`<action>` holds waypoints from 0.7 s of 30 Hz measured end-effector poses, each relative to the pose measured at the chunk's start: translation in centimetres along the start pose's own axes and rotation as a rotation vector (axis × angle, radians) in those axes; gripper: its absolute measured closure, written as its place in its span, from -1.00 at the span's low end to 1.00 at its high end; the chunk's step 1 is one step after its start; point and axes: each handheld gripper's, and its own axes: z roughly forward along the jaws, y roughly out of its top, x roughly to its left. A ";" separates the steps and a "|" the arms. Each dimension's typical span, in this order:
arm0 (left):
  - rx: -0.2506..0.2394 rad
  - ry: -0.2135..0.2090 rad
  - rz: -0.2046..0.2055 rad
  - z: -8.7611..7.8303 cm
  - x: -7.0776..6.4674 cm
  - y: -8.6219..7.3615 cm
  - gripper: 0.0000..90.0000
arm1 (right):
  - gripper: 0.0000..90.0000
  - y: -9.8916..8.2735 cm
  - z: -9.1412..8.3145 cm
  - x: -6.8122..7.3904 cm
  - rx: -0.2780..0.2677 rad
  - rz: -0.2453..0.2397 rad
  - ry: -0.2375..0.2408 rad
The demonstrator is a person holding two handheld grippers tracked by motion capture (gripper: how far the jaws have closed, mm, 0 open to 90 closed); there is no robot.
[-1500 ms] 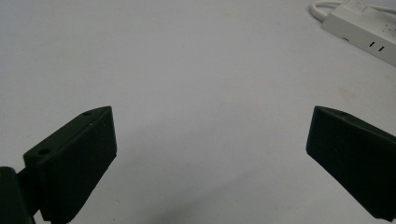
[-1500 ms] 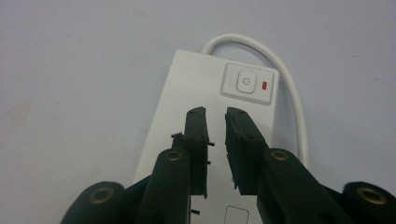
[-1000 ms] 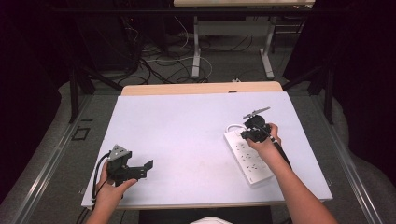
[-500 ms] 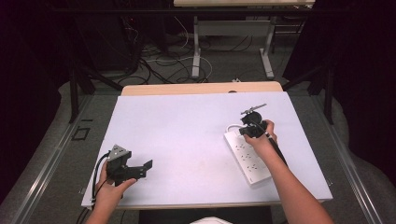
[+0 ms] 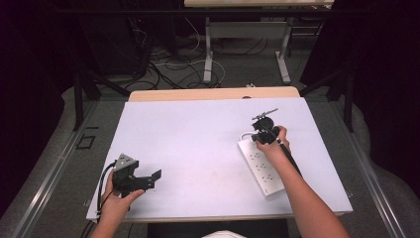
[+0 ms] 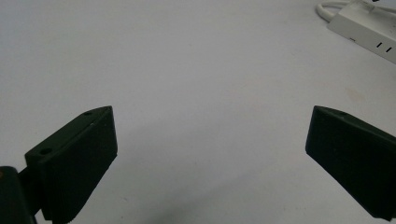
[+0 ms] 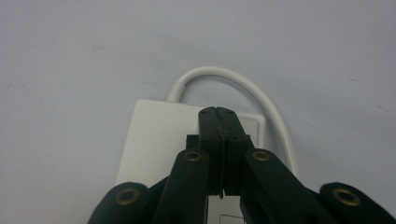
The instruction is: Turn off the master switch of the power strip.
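1. White power strip [image 5: 260, 166] lies on the right side of the pale desk [image 5: 198, 134] in the high view; the right claw [image 5: 261, 135] hovers over its far, cable end, and the left claw [image 5: 151, 179] rests near the front left corner.
2. Left gripper view: the jaws stand wide apart over bare desk, the power strip [image 6: 369, 35] well off.
3. Right gripper view: the right claw [image 7: 218, 114] is pressed together, empty, above the strip's [image 7: 154, 135] end by its white cable [image 7: 243, 86].

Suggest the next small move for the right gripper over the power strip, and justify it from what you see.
Probably ease the right gripper straight down onto the power strip. Its jaws are shut together with nothing between them, poised over the strip's cable end, which looks like a press, perhaps on a switch there. The left gripper rests open, well away.
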 end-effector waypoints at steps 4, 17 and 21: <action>0.000 0.001 0.001 0.0 0.0 0.0 -0.96 | 1.00 0.0 0.3 -0.1 0.002 -0.005 -0.010; 0.004 -0.001 0.004 0.0 0.0 0.0 -0.95 | 1.00 -0.1 1.0 -0.2 0.018 0.017 -0.027; 0.001 -0.001 0.003 0.0 0.0 0.0 -0.95 | 1.00 -0.1 1.1 -0.2 0.018 0.007 -0.024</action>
